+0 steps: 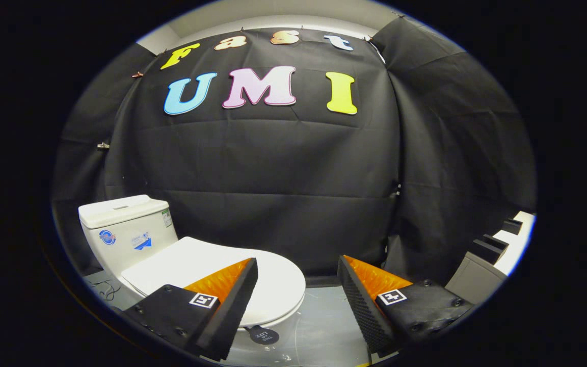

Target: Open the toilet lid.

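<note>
1. A white ceramic cistern (123,229) stands farthest left against the black cloth wall (283,168). It is boxy, with a flat cap. A round blue sticker and a blue-and-white label sit on its front, and a green-edged label sits on its side; the print on all three is too small to read.
2. The toilet lid (273,278) lies shut and flat over the bowl. It is smooth, glossy white and oval, with its long axis running from the cistern out to a rounded front edge that points right and toward the camera.
3. A small black round tab (263,335) hangs under the lid's front rim. It carries white writing, seen upside down, which I cannot make out with certainty.
4. The gripper (297,272) is spread wide, holding nothing. Its left finger (232,290) overlaps the lid's near side in view; whether it touches cannot be told. The right finger (362,290) is over grey floor (319,326), apart from the lid. Both have orange bodies, ridged black pads and square black-and-white markers.
5. Grey and black boxes (482,265) stand farthest right.
</note>
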Available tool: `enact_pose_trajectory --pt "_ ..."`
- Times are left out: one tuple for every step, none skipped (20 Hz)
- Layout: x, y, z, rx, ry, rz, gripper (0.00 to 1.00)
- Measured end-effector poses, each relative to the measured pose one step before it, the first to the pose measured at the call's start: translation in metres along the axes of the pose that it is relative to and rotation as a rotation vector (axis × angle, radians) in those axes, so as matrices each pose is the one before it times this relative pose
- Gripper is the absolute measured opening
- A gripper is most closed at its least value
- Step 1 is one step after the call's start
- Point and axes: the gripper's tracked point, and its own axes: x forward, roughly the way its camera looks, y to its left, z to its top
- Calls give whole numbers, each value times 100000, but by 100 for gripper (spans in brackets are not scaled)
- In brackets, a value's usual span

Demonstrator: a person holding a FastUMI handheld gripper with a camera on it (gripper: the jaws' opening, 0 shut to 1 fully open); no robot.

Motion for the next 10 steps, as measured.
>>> enact_pose_trajectory --pt "140 -86 -665 23 1201 -78 98" --pt "25 -130 -633 392 1412 12 98" --pt "113 -171 -741 887 1641 35 98" --pt "77 -192 -843 1151 1921 -136 98" --pt "78 -102 -941 1370 2102 271 98" --pt "154 -137 -1022 1898 2532 171 98" --pt "184 -29 -1061 2618 2997 786 98" --pt "183 -19 -1299 3294 3779 343 98" --pt "304 -95 -1208 3166 3378 284 99" --pt "241 -141 -1079 2911 2377 -5 99"
